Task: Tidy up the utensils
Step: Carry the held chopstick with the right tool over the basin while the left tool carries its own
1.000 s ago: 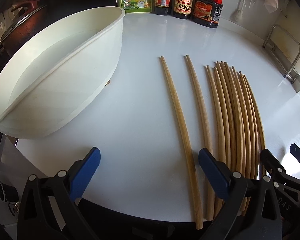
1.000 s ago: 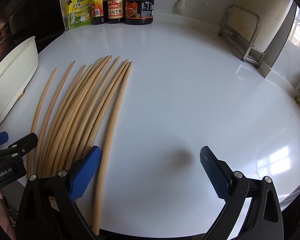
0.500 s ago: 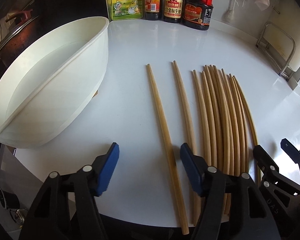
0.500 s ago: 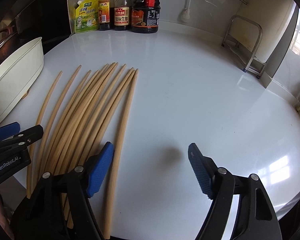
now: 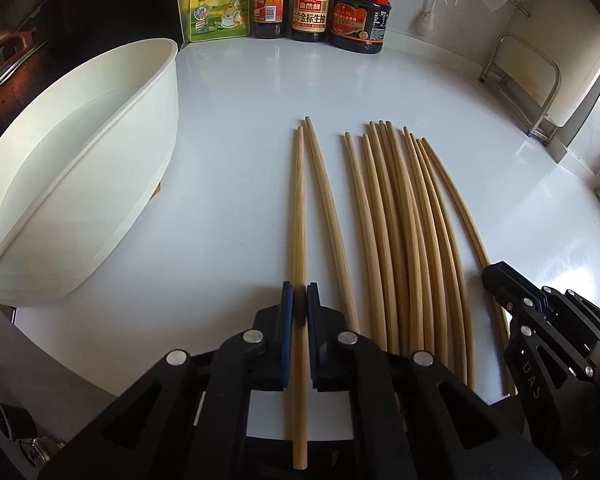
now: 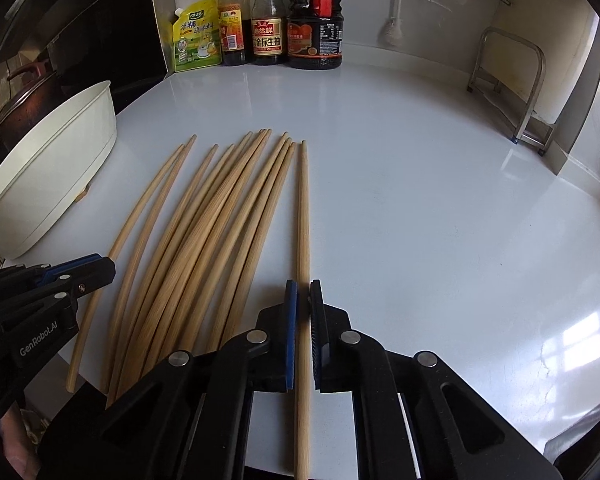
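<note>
Left tongs and right tongs just clamped shut on the leftmost chopstick and rightmost chopstick, both resting on the tabletop, ready for lifting.

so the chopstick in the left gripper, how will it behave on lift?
Likely stiff and light: the chopstick is thin wood. The left gripper is shut on it well toward one end, so the far end may droop. Its shaft looks round, so it could twist between the pads.
</note>
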A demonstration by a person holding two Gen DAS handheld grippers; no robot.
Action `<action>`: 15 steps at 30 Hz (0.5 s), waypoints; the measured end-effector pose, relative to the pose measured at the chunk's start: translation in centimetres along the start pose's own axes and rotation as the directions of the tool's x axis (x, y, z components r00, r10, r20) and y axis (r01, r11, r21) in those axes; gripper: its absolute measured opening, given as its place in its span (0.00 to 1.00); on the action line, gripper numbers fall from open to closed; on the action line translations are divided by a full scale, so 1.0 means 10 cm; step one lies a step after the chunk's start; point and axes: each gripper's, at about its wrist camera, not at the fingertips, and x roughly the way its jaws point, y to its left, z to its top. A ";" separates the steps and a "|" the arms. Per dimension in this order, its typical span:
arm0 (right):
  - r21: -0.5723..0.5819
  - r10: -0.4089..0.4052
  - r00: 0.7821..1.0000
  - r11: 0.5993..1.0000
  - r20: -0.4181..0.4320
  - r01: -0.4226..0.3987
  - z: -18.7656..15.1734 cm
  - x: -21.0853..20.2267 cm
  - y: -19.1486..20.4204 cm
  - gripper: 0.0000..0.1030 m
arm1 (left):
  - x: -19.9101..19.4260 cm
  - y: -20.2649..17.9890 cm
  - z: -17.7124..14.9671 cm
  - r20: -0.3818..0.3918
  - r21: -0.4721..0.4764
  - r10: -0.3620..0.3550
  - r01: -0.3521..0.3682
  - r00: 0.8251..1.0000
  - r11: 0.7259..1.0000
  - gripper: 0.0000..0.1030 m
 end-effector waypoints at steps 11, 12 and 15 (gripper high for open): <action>0.101 0.021 0.999 0.995 0.025 -0.023 0.03 -0.14 -0.15 0.06 | -0.09 -0.01 0.06 0.013 0.026 -0.045 0.045 0.999 0.999 0.07; 0.105 0.020 0.999 0.994 0.029 -0.023 0.03 -0.15 -0.14 0.06 | -0.11 0.00 0.07 0.018 0.029 -0.050 0.049 0.999 0.998 0.07; 0.113 0.020 0.999 0.993 0.034 -0.024 0.05 -0.19 -0.14 0.06 | -0.18 0.01 0.12 0.034 0.035 -0.069 0.068 0.997 0.997 0.07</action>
